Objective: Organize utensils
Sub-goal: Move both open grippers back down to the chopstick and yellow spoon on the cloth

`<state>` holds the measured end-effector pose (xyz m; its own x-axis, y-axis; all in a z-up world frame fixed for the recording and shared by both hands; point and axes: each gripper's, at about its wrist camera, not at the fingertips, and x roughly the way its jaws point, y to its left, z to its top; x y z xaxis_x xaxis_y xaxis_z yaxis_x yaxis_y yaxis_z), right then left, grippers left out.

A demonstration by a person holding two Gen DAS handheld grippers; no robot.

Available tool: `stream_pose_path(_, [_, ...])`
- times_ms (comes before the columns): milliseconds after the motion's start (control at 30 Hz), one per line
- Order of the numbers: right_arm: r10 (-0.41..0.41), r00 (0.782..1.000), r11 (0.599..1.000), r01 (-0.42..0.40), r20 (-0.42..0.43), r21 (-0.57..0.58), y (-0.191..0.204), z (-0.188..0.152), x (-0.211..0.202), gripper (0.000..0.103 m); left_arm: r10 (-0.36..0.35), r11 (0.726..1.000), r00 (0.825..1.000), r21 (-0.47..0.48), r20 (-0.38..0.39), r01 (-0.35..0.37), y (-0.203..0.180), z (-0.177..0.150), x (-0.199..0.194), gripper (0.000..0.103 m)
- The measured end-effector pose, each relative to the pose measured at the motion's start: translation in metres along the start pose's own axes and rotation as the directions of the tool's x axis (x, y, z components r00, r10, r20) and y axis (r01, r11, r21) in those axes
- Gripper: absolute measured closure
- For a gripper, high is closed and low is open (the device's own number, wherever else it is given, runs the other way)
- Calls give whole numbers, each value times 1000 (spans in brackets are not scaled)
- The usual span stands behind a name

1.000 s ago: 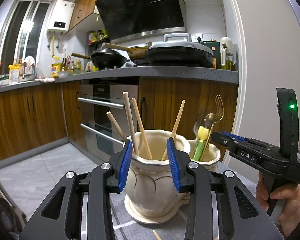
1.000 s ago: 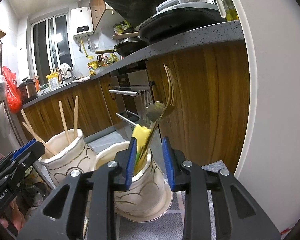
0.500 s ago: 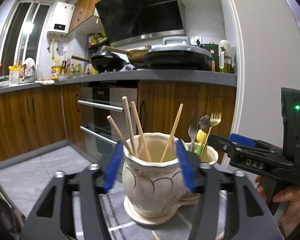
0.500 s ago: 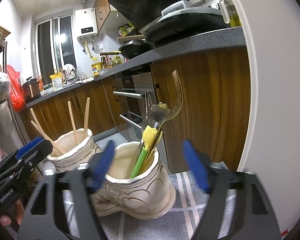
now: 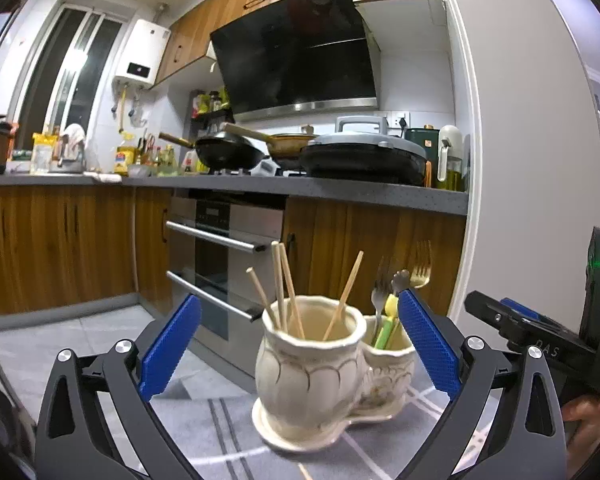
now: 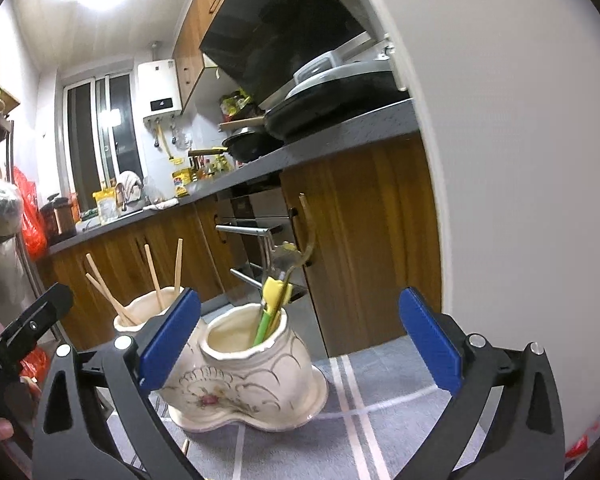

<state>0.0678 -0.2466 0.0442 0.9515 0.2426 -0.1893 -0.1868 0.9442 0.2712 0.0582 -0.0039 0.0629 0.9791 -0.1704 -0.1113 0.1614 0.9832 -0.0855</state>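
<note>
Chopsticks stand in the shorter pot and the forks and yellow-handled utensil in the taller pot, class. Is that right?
No, the pots are swapped. The left wrist view shows the chopsticks in the taller pot, the forks and yellow-handled utensil in the shorter pot.

The left hand-held gripper [image 5: 298, 344] is built of matte black plastic arms with triangular cut-outs, round silver screw heads at the joints, and ribbed bright blue pads [image 5: 426, 342] on its fingers. The right hand-held gripper [image 6: 298, 344] has the same black frame, silver screws and blue pads [image 6: 170, 338]. Seen from the left wrist, the right unit's black body carries pale lettering (partly legible, "DAS") and a small lit green light. Fingertips [image 5: 584, 416] of the hand wrap its black handle.
</note>
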Motion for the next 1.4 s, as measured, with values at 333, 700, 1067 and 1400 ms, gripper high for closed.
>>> stream_pose_path(333, [-15, 997, 996, 9, -71, -87, 10, -29, -24, 5, 31, 999, 994, 35, -102, -27, 4, -28, -35, 5])
stream_pose_path(700, [-16, 991, 992, -1, -136, -128, 22, -54, -34, 5, 41, 998, 972, 48, -233, -31, 10, -54, -51, 5])
stream_pose_path(1067, [-4, 980, 993, -19, -201, -113, 27, -57, -26, 5, 52, 999, 900, 16, -433, -50, 23, -70, -33, 5])
stream_pose_path(1400, [12, 928, 995, -49, -373, -90, 19, -66, -21, 5, 53, 999, 849, 36, -526, -39, 18, -84, -19, 5])
